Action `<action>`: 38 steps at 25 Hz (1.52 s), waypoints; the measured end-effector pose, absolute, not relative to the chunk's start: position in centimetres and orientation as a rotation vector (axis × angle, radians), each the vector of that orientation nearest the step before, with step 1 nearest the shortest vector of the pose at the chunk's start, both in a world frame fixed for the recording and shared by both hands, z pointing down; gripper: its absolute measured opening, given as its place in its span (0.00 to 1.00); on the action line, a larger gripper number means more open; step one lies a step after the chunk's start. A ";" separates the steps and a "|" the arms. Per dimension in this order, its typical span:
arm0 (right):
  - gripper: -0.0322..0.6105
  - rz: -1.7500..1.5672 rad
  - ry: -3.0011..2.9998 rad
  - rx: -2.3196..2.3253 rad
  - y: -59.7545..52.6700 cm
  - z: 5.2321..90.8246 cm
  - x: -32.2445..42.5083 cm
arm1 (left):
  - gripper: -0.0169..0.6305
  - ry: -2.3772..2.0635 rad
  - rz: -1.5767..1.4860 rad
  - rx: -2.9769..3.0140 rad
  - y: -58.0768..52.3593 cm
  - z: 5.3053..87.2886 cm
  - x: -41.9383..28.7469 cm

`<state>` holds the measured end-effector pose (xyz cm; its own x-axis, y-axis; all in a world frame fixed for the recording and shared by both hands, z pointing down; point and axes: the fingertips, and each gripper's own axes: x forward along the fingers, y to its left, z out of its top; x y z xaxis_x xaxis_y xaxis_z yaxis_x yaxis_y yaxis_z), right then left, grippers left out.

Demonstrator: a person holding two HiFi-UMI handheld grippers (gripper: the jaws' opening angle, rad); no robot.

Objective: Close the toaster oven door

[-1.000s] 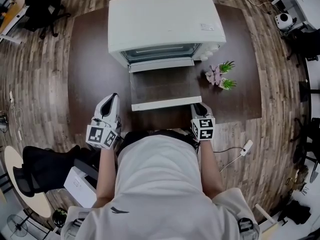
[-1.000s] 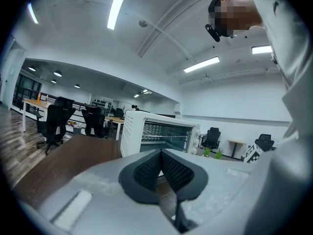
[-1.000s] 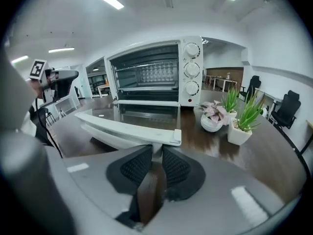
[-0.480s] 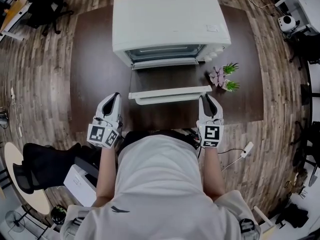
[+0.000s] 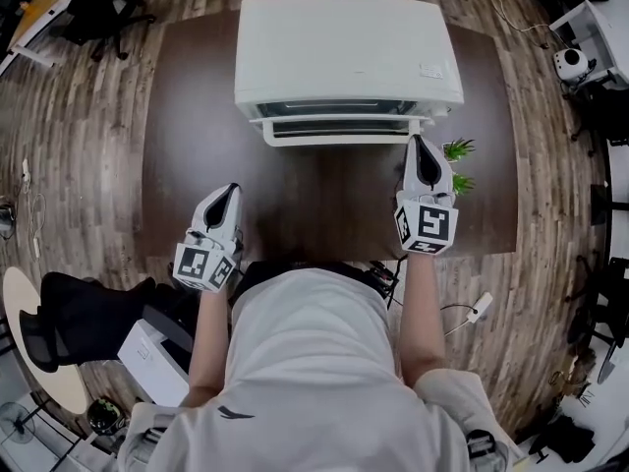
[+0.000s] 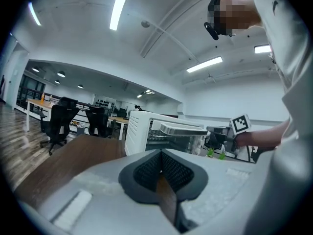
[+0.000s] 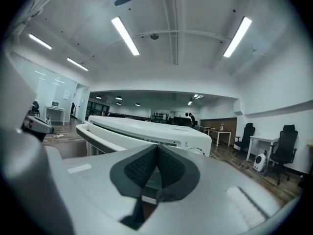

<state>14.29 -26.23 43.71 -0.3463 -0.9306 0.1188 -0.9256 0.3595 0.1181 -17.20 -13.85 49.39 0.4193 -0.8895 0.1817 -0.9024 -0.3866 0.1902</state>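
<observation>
1. Late in the closing swing, by the look of it: toaster oven door (image 5: 339, 126) tipped almost upright against the toaster oven (image 5: 346, 37), at the far middle of the bench (image 5: 187, 116). Can't tell if fully seated.
2. Working with the right gripper (image 5: 422, 146), tip at the right end of the door handle (image 5: 344, 138); contact likely, not certain. Fingers (image 7: 139, 168) pressed together, gripping nothing, used as a blunt pusher.
3. Parked near the front bench edge, well apart from the door: left gripper (image 5: 226, 193). Fingers (image 6: 146, 170) also together, empty.
4. Next, probably: short forward press until flush, then straight back toward the body.
5. Tight on the right, with small potted plants (image 5: 458, 155) just beside the right gripper. Plenty of bare bench left of the oven and in front of it.
</observation>
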 end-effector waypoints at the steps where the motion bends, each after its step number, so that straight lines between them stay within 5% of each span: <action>1: 0.05 -0.053 -2.454 1.696 -27.1 43.4 14.2 | 0.03 -1.572 0.065 2.406 -13.8 49.4 -17.4; 12: 0.05 0.010 -2.498 1.718 -29.5 42.5 13.8 | 0.03 -1.622 0.053 2.368 -13.2 49.4 -18.7; 38: 0.05 0.179 -2.465 1.693 -16.4 45.8 14.6 | 0.03 -1.456 0.012 2.509 -14.0 48.4 -15.5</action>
<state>14.65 -16.35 45.77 -0.3540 -0.9164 0.1869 -0.9338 0.3574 -0.0159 -15.46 -13.99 48.40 0.5035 -0.8547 0.1266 -0.8567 -0.4748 0.2018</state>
